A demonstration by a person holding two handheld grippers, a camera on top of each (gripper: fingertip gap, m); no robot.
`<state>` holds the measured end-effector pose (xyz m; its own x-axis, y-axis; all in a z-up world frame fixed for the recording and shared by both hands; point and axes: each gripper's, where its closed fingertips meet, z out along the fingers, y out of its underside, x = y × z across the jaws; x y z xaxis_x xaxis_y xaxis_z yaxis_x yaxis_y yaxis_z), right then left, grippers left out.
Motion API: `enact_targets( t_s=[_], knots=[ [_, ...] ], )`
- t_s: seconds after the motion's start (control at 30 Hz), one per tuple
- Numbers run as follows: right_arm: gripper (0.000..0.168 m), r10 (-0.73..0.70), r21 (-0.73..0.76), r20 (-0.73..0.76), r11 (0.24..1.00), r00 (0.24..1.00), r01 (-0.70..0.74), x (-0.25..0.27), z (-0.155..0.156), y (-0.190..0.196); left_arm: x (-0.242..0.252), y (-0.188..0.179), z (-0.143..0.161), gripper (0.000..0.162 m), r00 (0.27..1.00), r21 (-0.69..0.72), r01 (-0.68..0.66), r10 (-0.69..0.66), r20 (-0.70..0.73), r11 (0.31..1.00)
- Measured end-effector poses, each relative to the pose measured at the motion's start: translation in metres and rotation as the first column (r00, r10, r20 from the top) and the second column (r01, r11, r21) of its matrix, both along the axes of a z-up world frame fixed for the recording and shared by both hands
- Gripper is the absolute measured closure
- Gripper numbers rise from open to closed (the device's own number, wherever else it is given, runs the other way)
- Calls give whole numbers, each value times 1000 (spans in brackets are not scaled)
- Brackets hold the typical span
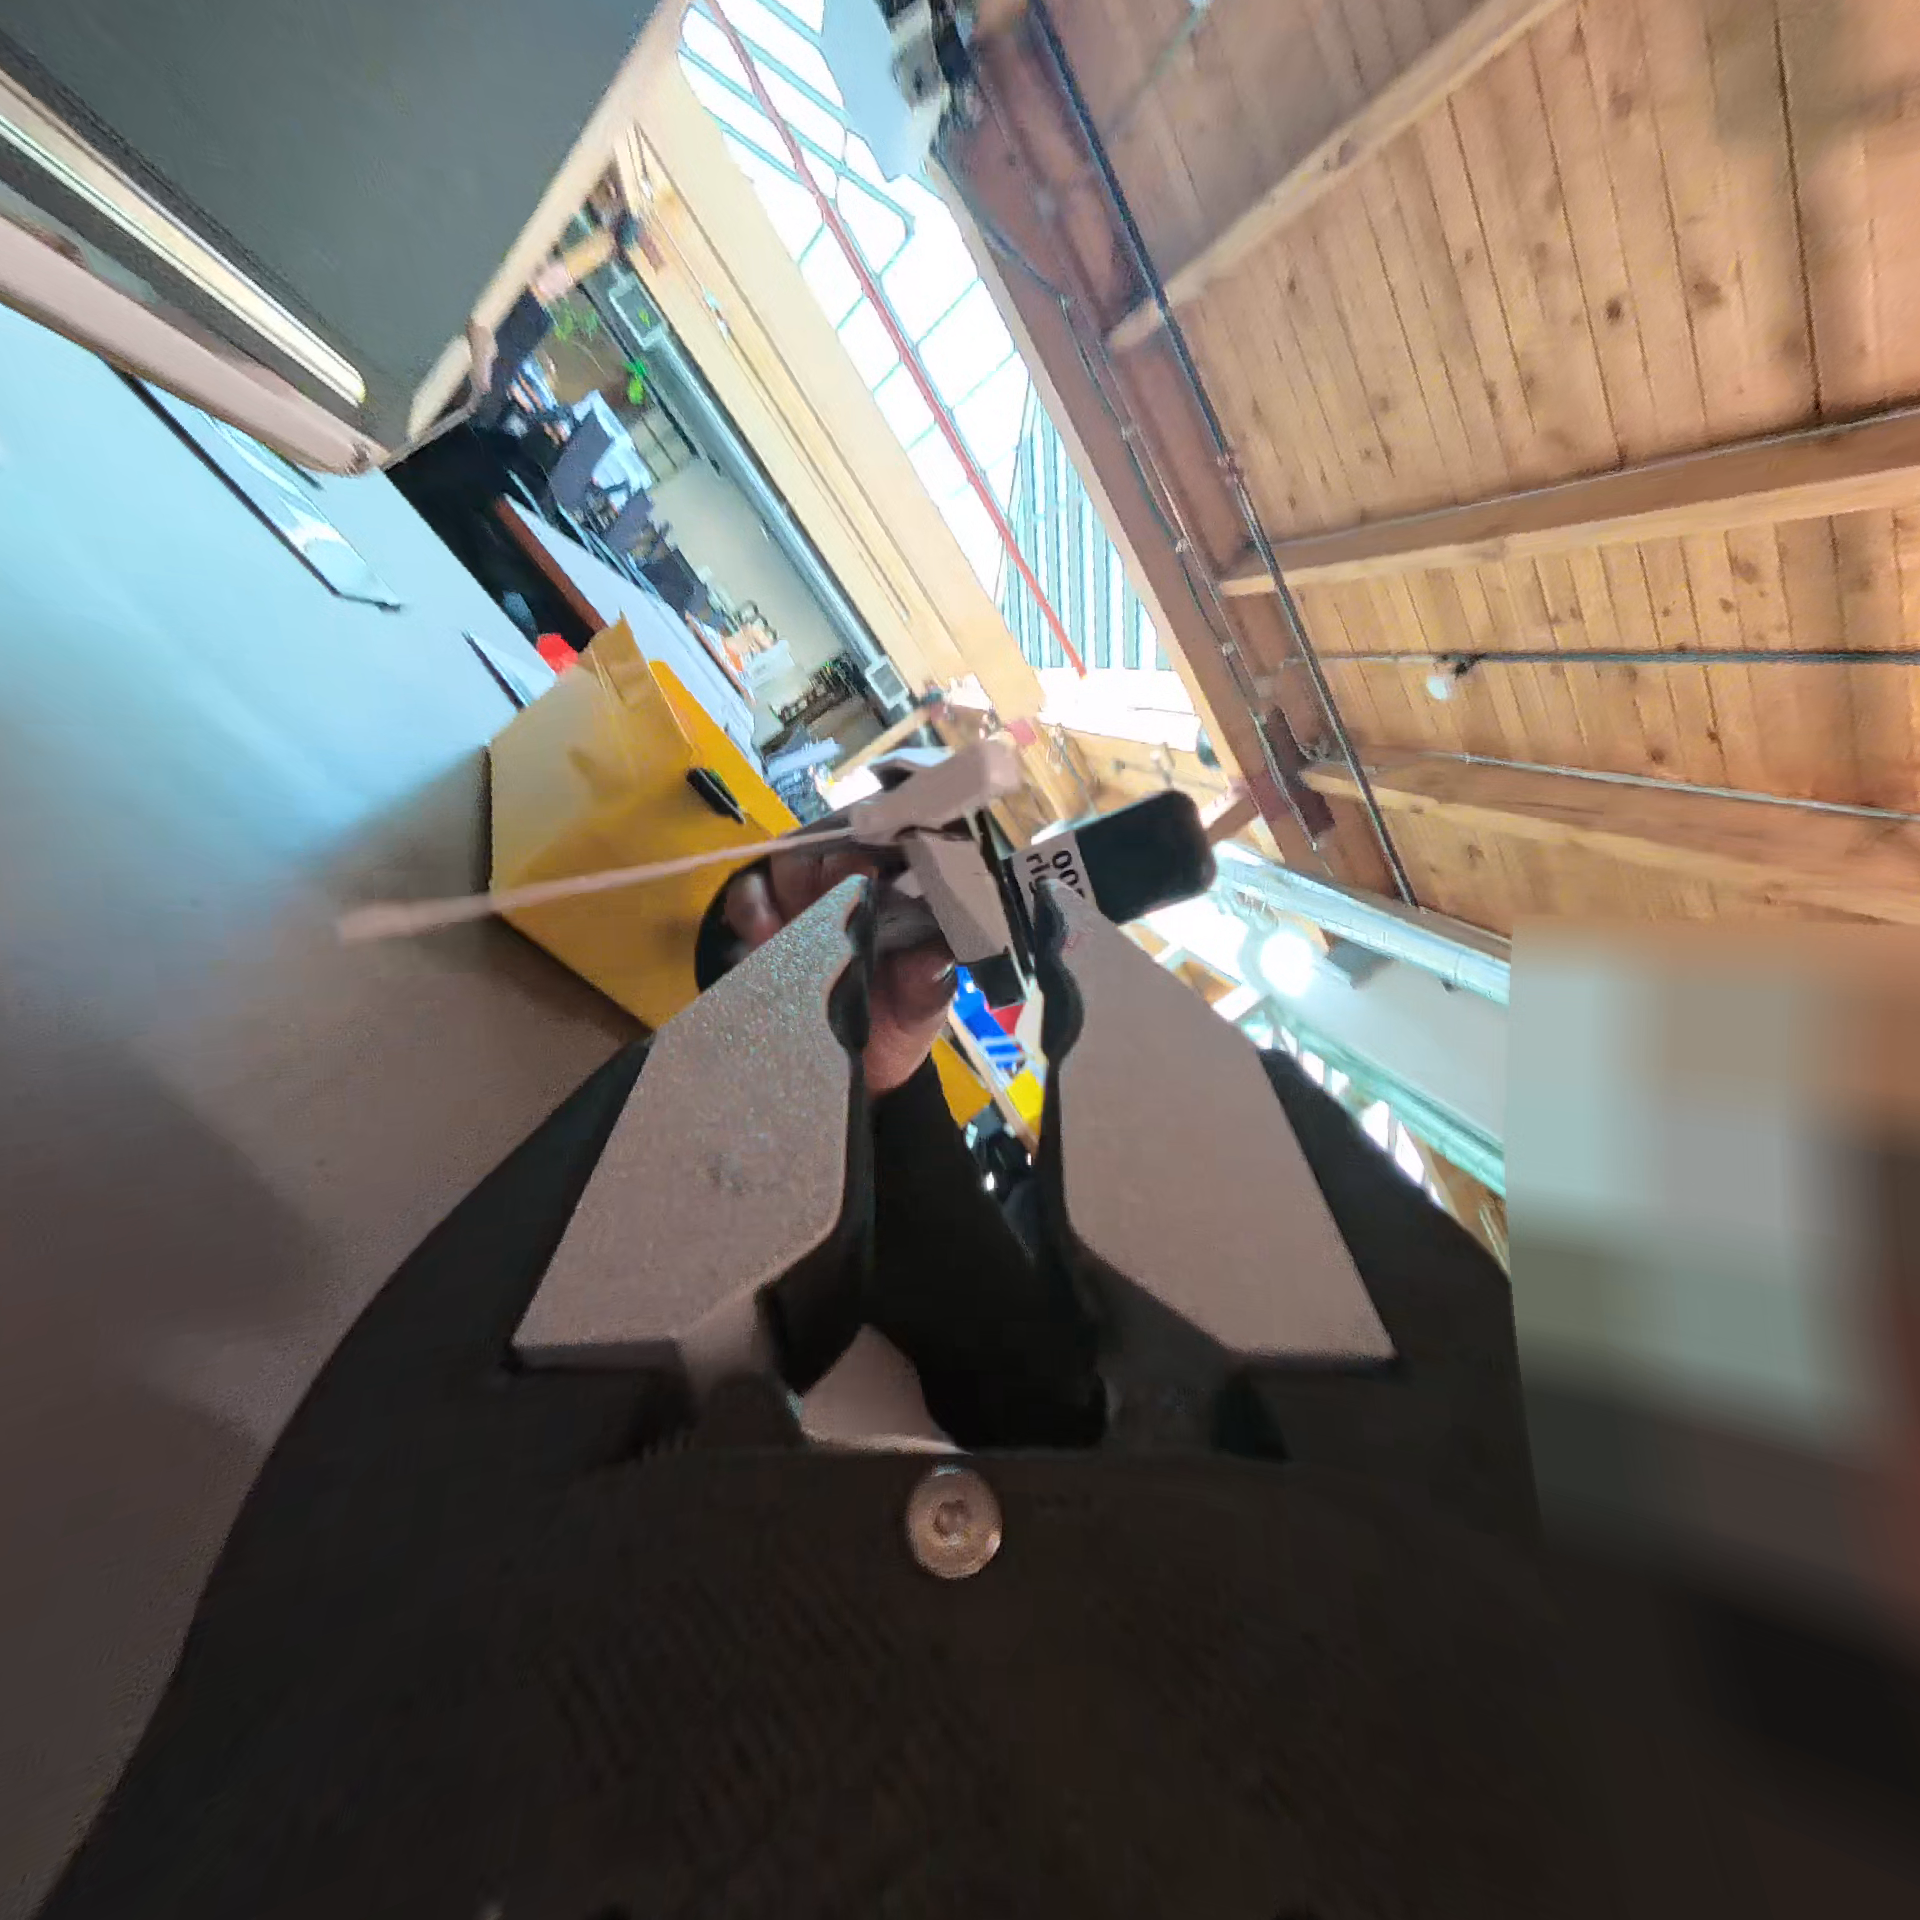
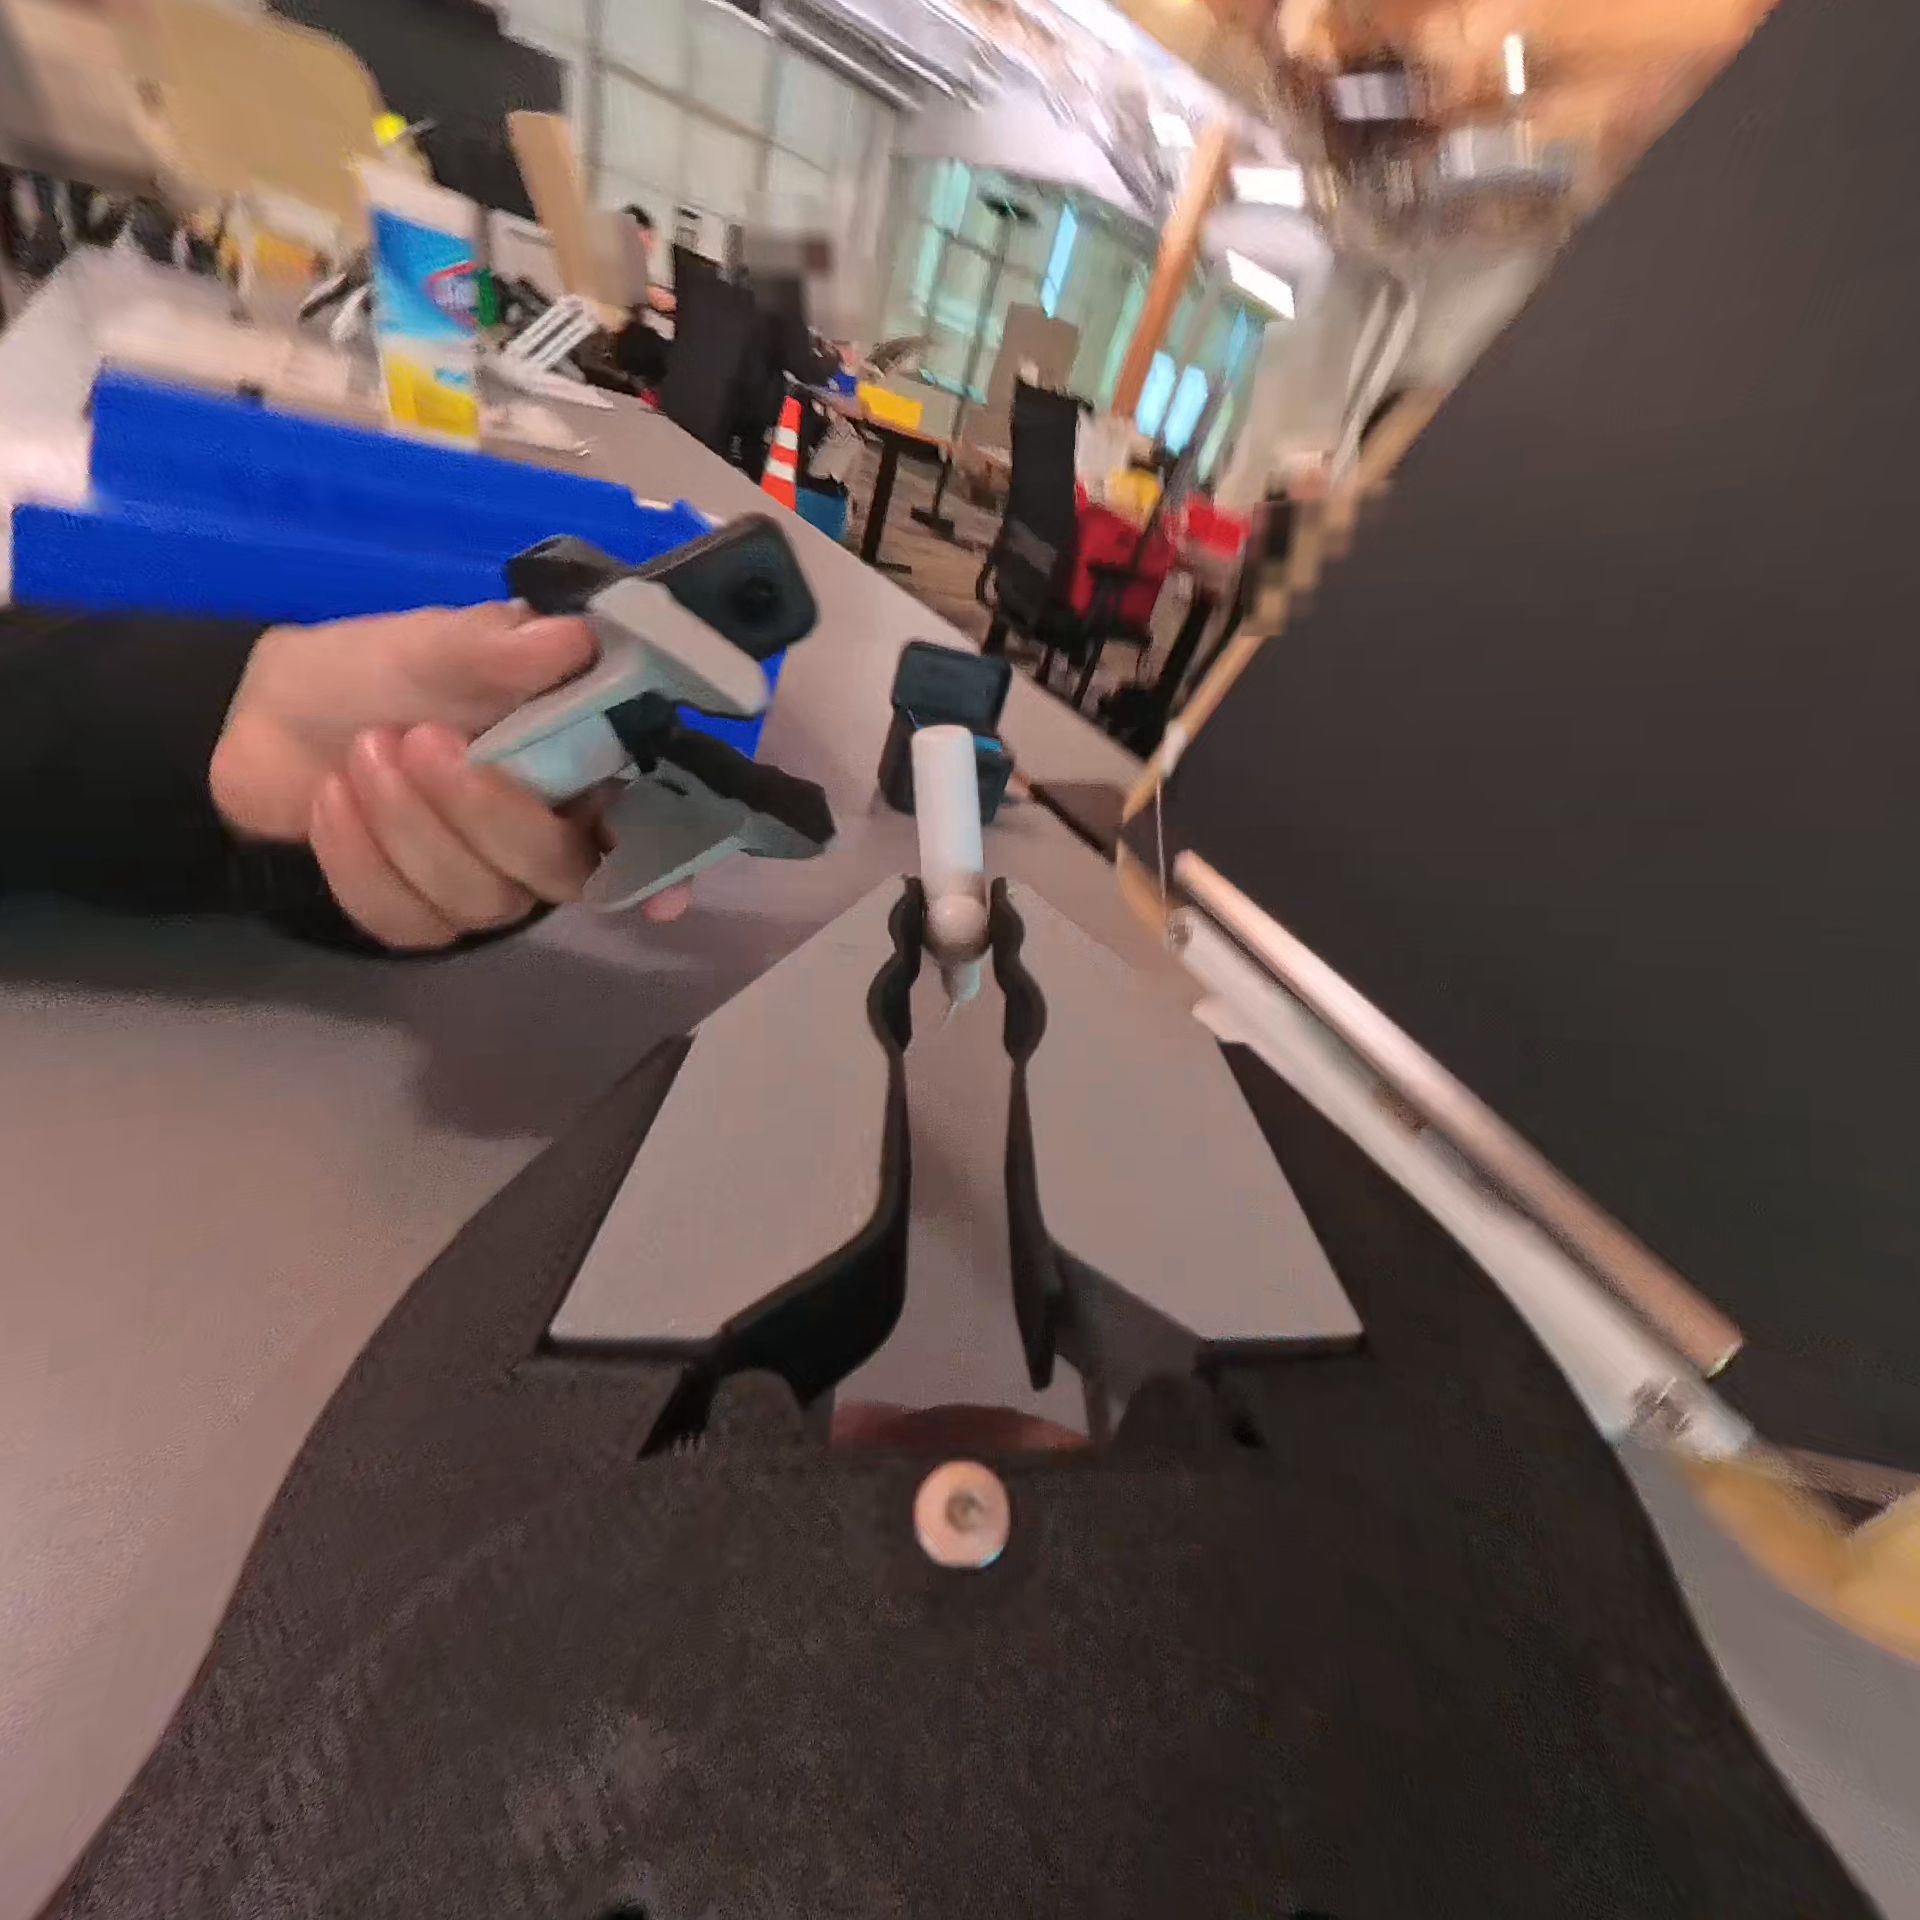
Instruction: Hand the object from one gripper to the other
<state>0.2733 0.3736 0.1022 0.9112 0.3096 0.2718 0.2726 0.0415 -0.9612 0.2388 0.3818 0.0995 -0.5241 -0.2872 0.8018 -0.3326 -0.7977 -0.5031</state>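
My right gripper is clamped on a white pen close to its pointed end; the tip pokes back between the fingers toward the camera while the long barrel rises up and away, tilted slightly left. In the left wrist view the same pen shows as a thin pale stick running out to the left from the right gripper, which sits just past my own fingertips.

My left gripper has its fingers parted with nothing between them (only a hand and dark sleeve seen through the gap). From the right wrist view the left gripper sits to the left of the pen, apart from it, held in a hand above the grey table.

Open room lies over the table to the left and front. On the right a black panel closes in, its lower edge lined by a white rail near my right finger. A blue bin stands behind the hand, and a small dark case sits just beyond the pen.

The left wrist view is rolled over, showing wooden ceiling boards and a yellow box. The background is smeared, and I cannot make out the far desks.
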Motion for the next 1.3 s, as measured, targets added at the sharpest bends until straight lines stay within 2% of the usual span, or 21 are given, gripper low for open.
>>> enact_targets(
  t_s=[0.07,0.13,0.17,0.23,0.3,0.4,0.47,0.7,0.9,1.0,1.07,1.1,1.23,1.3],
  knots=[
    [158,29,123,256,990,966,-63,-18,1,-5,-3,-9,-5,131,999,36,45,-44,-19,998],
    [158,-20,168,502,983,865,-75,-30,-10,-1,-9,-14,0,125,995,8,96,-96,7,995],
    [158,-29,159,567,984,823,-75,-35,-17,1,-12,-15,3,123,993,-25,119,-118,23,993],
    [158,-42,172,608,982,793,-80,-43,-18,3,-16,-14,3,131,990,-31,141,-140,33,990],
    [158,-47,186,640,978,767,-94,-48,-16,1,-18,-17,-1,131,987,-13,161,-161,20,987],
    [158,-67,171,739,981,670,-92,-49,-24,-1,-19,-21,-5,131,985,6,174,-174,3,985],
    [158,-90,182,779,980,620,-86,-49,-24,-3,-19,-22,-7,137,982,6,186,-186,3,982],
    [158,-187,250,864,965,468,-77,-55,-14,-8,-24,-33,-7,140,969,11,245,-245,15,970],
    [158,-195,223,940,972,279,-73,-52,-26,-12,-20,-39,-22,145,966,48,255,-254,-41,966],
    [158,-191,209,961,975,201,-71,-50,-33,-15,-18,-46,-34,148,964,115,261,-253,-75,959],
    [158,-182,199,963,978,201,-67,-47,-39,-15,-14,-46,-39,149,970,167,237,-223,-97,957],
    [156,-183,202,956,978,228,-61,-45,-40,-14,-13,-46,-41,150,974,192,221,-205,-101,956],
    [147,-170,202,845,979,506,-7,-38,-28,-12,-12,-41,-30,152,993,328,121,-118,-32,937],
    [138,-167,206,735,978,657,19,-33,-13,-15,-11,-34,-23,151,999,455,9,-29,39,890]
  ],
)
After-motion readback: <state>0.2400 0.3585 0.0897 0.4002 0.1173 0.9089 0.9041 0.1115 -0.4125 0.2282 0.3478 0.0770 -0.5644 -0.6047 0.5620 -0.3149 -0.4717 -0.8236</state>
